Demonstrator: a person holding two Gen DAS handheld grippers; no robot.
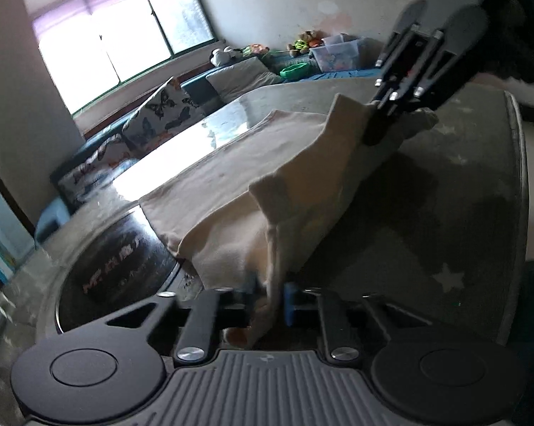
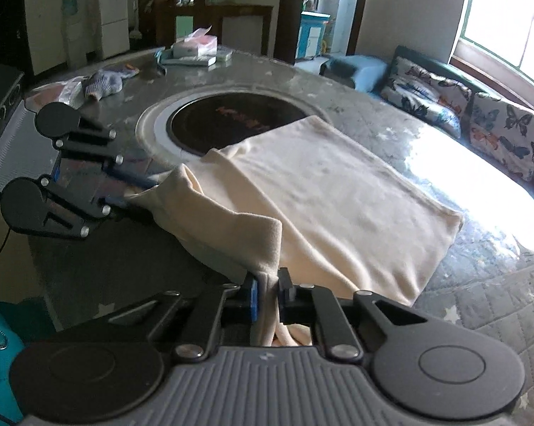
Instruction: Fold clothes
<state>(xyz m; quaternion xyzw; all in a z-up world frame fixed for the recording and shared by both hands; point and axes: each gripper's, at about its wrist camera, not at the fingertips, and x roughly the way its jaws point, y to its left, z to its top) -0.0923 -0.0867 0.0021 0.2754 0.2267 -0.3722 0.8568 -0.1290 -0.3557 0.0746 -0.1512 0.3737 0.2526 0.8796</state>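
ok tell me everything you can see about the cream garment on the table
The cream garment is a soft, knit-looking piece, plain and pale, with faint smudges. Most of it lies flat on the grey table, its far edge overlapping the round dark inset. The near edge is raised and bunched. The left tool is shut on one near corner, the right tool is shut on the other, and the fabric sags between them. Which kind of garment it is cannot be told.
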